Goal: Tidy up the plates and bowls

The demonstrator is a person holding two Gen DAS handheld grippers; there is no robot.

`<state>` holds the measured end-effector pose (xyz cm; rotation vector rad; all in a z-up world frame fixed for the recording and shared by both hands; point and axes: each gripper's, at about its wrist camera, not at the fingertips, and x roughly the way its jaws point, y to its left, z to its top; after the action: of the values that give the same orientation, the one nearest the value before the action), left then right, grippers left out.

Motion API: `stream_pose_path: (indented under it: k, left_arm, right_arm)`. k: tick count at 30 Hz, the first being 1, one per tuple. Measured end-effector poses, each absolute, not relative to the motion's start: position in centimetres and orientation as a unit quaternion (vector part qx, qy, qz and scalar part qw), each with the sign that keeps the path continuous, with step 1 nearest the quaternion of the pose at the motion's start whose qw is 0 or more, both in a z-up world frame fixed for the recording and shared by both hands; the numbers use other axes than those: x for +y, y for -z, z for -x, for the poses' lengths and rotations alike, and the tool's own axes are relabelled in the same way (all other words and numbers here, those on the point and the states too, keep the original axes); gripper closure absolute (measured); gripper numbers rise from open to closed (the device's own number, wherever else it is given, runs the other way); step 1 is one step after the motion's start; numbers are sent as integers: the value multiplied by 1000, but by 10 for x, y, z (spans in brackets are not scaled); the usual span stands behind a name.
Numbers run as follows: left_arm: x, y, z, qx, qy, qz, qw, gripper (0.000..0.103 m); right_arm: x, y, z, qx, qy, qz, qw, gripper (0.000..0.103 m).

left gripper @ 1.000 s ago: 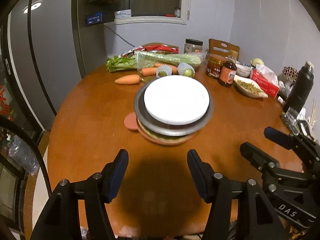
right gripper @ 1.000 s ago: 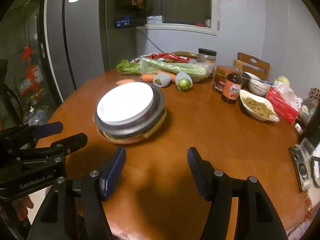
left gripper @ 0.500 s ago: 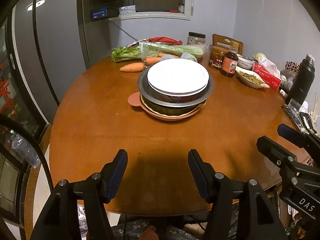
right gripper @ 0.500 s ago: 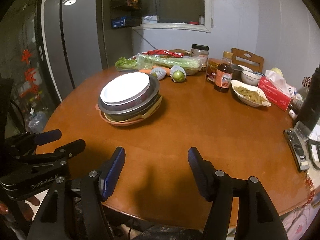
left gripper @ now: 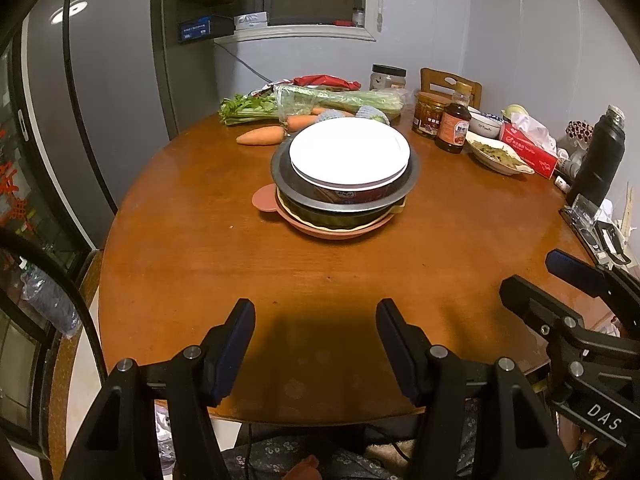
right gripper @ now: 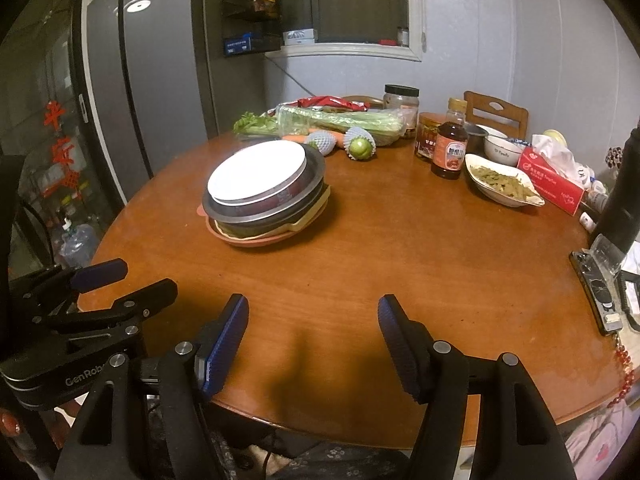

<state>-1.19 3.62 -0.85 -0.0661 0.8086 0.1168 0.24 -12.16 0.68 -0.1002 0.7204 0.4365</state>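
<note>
**Grippers wait short of stacked dishes**

Both tools hang over the near edge of a round wooden table (left gripper: pixel 200 240). The left gripper (left gripper: pixel 316 312) and right gripper (right gripper: pixel 314 306) stand apart, holding nothing. The stack of plates and bowls (left gripper: pixel 348 176), a white plate (left gripper: pixel 349 150) topmost, sits well ahead of both, apart from either.

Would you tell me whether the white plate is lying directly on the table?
No, the white plate sits at the top of a stack of dishes, well clear of the table.
</note>
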Motion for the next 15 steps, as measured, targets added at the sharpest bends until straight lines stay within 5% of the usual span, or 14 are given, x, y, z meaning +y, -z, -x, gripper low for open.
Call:
stream_pose_path:
  k: [15]
  left_arm:
    - [34,9,14,393,-53,30,917,40]
  right_arm:
    - [-122,-9,1,347,-213,50,912,34]
